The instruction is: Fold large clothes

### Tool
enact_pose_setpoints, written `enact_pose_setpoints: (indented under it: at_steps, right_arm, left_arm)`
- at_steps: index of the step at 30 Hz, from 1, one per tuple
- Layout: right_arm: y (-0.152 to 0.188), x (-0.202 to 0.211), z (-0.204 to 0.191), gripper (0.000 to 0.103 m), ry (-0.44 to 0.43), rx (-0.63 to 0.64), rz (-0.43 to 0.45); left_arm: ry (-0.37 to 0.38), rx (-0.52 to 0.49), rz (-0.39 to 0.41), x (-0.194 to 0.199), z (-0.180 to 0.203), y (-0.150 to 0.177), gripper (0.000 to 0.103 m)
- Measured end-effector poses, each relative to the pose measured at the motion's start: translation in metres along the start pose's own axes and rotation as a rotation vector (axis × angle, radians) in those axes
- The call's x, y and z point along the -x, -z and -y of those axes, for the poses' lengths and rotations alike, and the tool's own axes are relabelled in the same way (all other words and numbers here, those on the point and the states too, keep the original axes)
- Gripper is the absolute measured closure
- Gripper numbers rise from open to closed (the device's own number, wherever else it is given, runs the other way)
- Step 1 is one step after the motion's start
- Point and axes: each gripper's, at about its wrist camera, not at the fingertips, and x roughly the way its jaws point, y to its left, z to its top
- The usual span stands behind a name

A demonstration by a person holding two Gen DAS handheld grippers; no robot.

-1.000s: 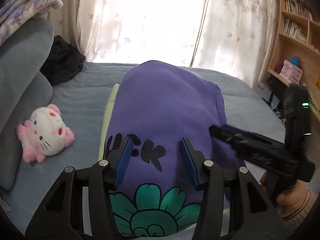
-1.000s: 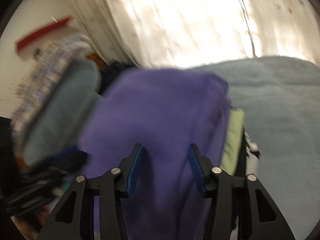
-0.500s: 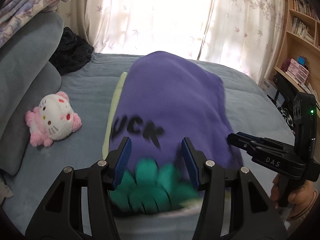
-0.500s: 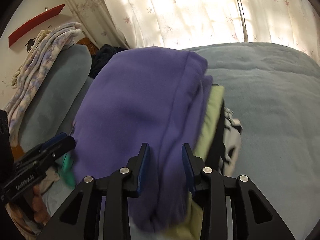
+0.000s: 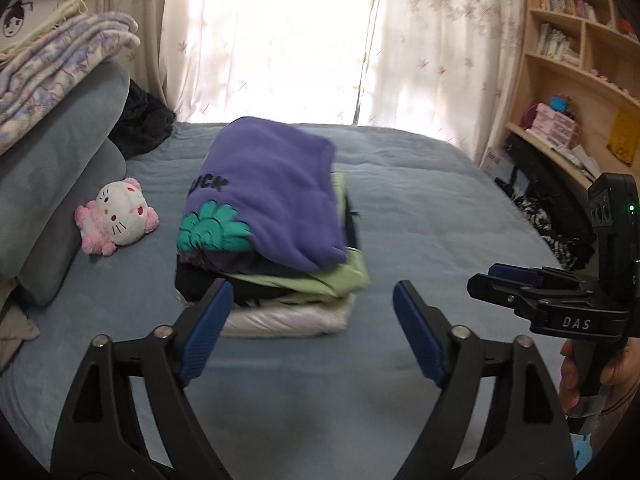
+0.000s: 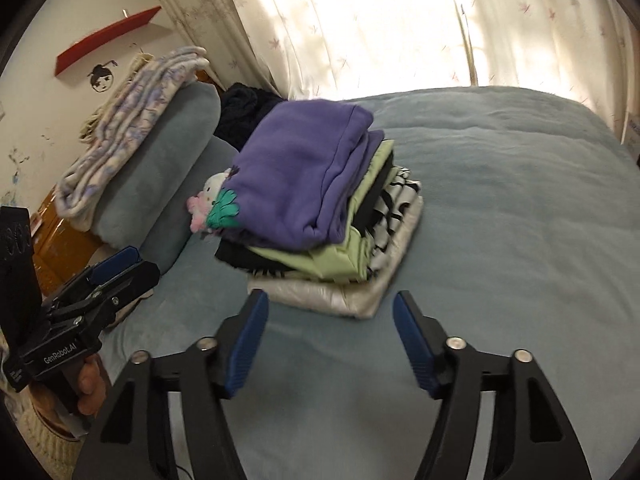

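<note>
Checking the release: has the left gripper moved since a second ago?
Yes. The left gripper has pulled back from the purple top, toward the near bed edge; jaws opening, nothing between them.

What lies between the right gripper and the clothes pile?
Only bare blue bedspread separates the right gripper, jaws opening and empty, from the pile; right wrist view.

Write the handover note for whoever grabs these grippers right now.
Left gripper: jaws opening, nothing between them, short of the stack.
Right gripper: jaws opening, nothing between them.
Purple sweatshirt: folded, on top of the stack on the bed, over the green garment, black layers and a white one at the bottom.
Done: sweatshirt folded and stacked.
Left: no unfolded large garment clearly in view; check the dark heap by the pillows.
</note>
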Motion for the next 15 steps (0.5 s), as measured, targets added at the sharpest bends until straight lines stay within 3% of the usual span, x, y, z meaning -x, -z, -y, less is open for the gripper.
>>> enact_pose_setpoints:
  at_steps: [8,15]
  right_arm:
    - [0.087,0.1,0.016,0.018,0.07,0.019,0.029]
    - [0.178,0.148,0.042,0.014,0.1,-0.041,0.008]
  left_arm:
    - [0.053,0.005,0.023,0.081,0.074,0.062,0.021]
    - [0.069,-0.011,0.01,0.123,0.129,0.138,0.021]
